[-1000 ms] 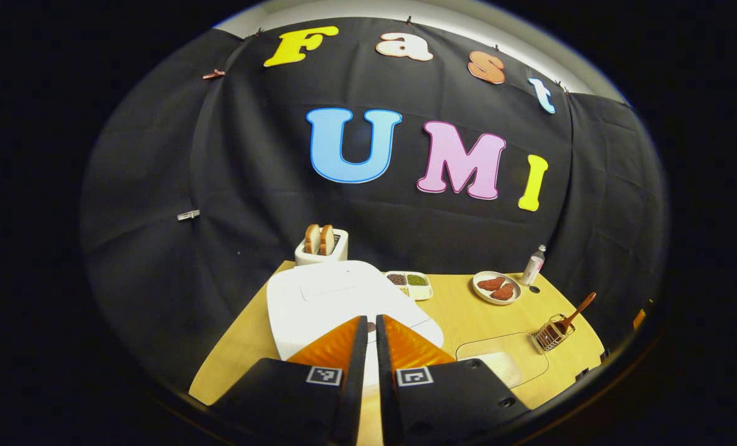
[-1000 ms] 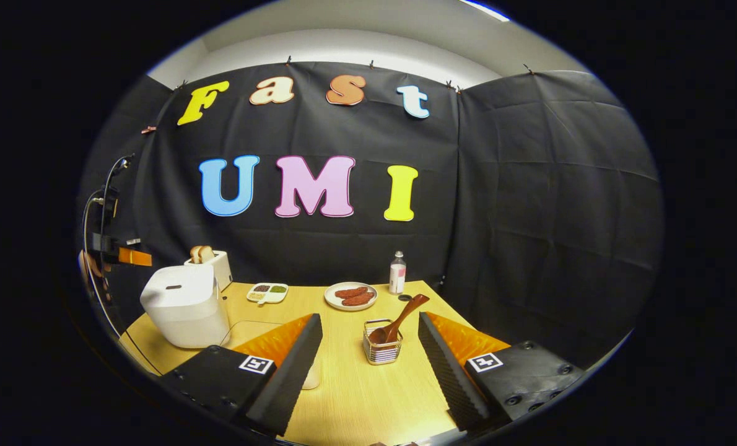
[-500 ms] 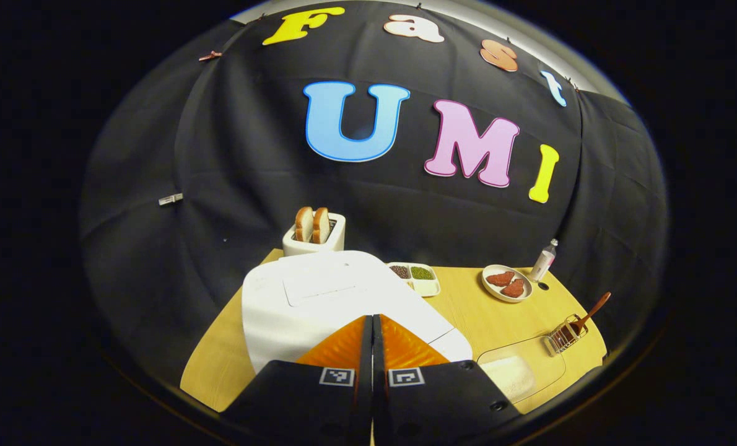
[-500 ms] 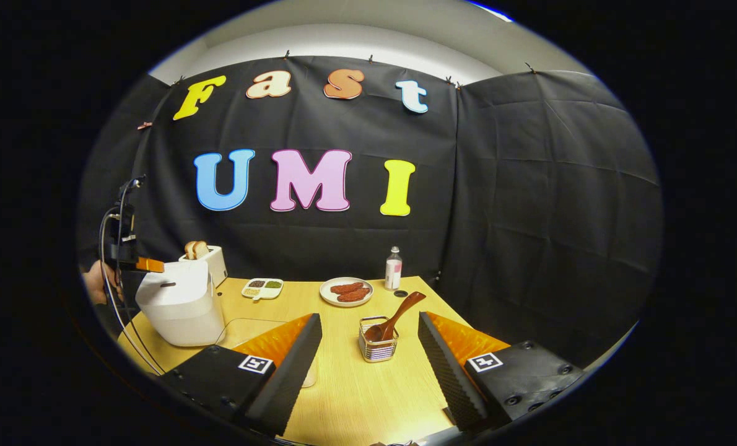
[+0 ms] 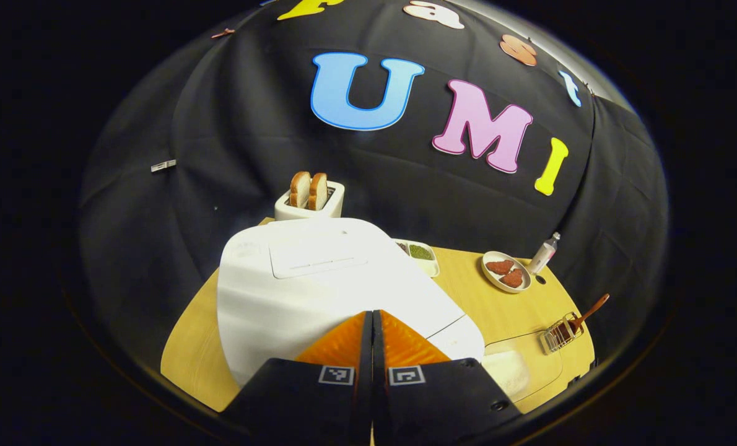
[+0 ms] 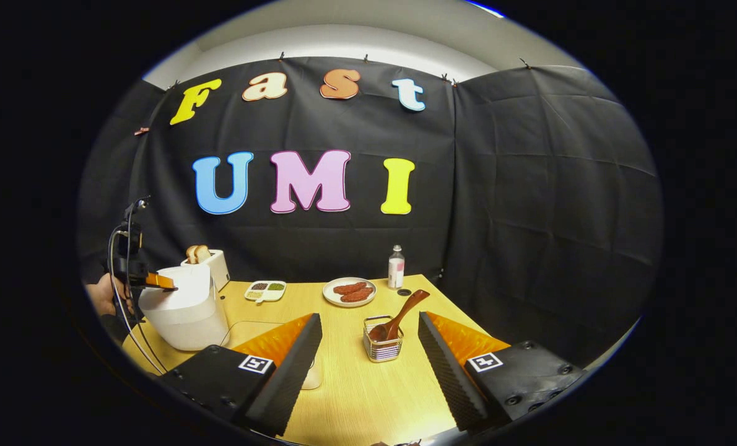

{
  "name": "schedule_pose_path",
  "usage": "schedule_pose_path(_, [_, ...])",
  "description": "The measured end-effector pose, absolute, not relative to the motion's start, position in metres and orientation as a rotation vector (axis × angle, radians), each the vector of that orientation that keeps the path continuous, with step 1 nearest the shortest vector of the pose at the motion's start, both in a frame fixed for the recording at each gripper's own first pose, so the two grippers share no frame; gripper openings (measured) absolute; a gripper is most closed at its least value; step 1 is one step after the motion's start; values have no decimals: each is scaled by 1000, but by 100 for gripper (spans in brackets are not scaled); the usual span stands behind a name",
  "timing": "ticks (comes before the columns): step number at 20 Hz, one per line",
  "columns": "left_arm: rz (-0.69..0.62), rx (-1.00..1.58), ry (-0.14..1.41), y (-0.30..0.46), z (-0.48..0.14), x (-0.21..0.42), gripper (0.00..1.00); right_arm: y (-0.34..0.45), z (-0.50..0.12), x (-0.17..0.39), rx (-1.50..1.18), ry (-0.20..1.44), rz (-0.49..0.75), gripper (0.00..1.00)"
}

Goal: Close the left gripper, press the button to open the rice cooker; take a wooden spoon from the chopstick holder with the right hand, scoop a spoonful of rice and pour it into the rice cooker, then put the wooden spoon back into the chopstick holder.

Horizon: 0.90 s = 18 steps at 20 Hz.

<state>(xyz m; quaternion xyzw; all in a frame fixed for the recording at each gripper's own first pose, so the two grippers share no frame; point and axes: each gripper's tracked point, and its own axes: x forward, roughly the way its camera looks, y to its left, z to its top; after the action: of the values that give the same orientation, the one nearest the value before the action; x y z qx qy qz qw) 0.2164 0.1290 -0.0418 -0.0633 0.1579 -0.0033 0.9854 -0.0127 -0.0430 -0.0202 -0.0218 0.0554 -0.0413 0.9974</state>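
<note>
In the left gripper view the white rice cooker point(image 5: 319, 285) lies close below, lid down, and my left gripper point(image 5: 372, 316) is shut with its tips against the lid's front edge. In the right gripper view that left gripper point(image 6: 161, 282) touches the top of the rice cooker point(image 6: 183, 306), a hand behind it. My right gripper point(image 6: 368, 322) hangs open above the table, and the wire chopstick holder point(image 6: 383, 342) with the wooden spoon point(image 6: 402, 313) leaning in it stands just beyond its fingers. A shallow tray of rice point(image 5: 506, 375) lies right of the cooker.
Behind the cooker is a white toaster point(image 5: 309, 201) with two bread slices. A divided dish of beans point(image 6: 266, 290), a plate of red food point(image 6: 350, 292) and a small bottle point(image 6: 396, 268) line the back of the wooden table point(image 6: 356, 390). Black cloth walls stand close behind.
The left gripper went from slightly parted to shut and came down and forward onto the rice cooker's lid. The right gripper has barely shifted and stays open.
</note>
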Motion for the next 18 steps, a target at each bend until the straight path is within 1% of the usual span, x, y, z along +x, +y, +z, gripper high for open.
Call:
schedule_pose_path(2, [7, -136, 344, 129, -52, 225, 7, -45, -25, -12, -32, 125, -85, 98])
schedule_pose_path(7, [45, -119, 321, 128, -40, 216, 7, -49, -23, -5, -38, 125, -70, 98])
schedule_pose_path(8, [61, -99, 290, 128, -30, 213, 11, -50, -20, -2, -40, 122, -67, 98])
schedule_pose_path(9, [79, -71, 240, 126, -15, 210, 7, -51, -19, 3, -38, 120, -63, 98])
schedule_pose_path(10, [108, -34, 172, 128, 8, 204, 7, -54, -18, 8, -34, 119, -60, 98])
schedule_pose_path(13, [153, 28, 42, 123, 58, 180, 7, -59, -15, 29, -24, 115, -44, 98])
schedule_pose_path(15, [143, 11, 3, 107, 73, 156, 7, -63, -12, 43, -26, 110, -34, 98])
schedule_pose_path(16, [136, 2, -9, 97, 76, 145, 10, -66, -14, 52, -29, 112, -28, 98])
schedule_pose_path(18, [134, -10, -22, 83, 76, 122, 8, -72, -19, 67, -26, 125, -16, 98])
